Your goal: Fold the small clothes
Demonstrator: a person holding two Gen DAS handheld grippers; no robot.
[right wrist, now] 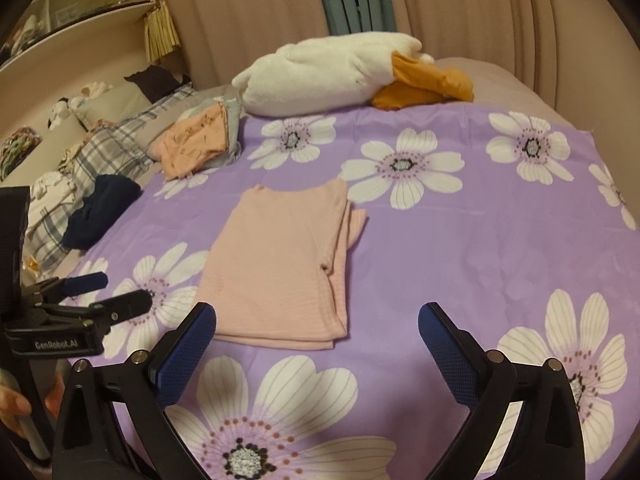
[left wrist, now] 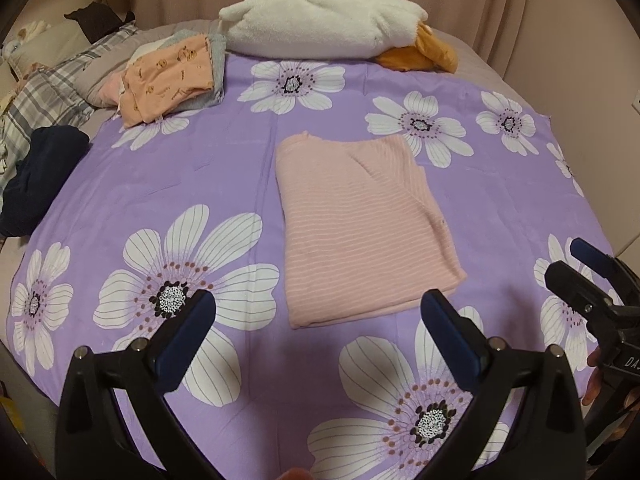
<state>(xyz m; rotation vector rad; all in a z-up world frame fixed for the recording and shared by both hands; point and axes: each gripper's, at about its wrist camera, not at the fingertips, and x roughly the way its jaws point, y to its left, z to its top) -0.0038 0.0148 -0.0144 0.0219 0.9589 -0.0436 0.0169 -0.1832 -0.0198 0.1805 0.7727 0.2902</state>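
Plainly, both tools stand wide apart and empty: the left tool [left wrist: 318,316] hovers over the near edge of the bed with nothing between its blue pads, and the right tool [right wrist: 318,330] does the same, neither touching cloth; the pink striped garment [left wrist: 360,232] lies folded flat in the middle of the purple floral sheet [left wrist: 160,184], well apart from the stack of folded clothes [left wrist: 172,76] at the far left and from the white plush pillow [left wrist: 320,26] at the head of the bed; its long axis runs from the near edge away toward the pillow, tilted a little, with the neck end pointing away and the hem end nearest the tools; the right side shows layered edges that do not line up, one flap jutting out past the others; that is where trouble seems likeliest, since a pinch there could catch only the top layer and peel the fold open; a grasp at one near corner alone would probably let the far end drag on the sheet and skew the stack; the sheet itself is loose and could be pinched along with the garment if a pad comes down too deep; the dark navy garment [left wrist: 40,176] at the left edge waits unfolded.
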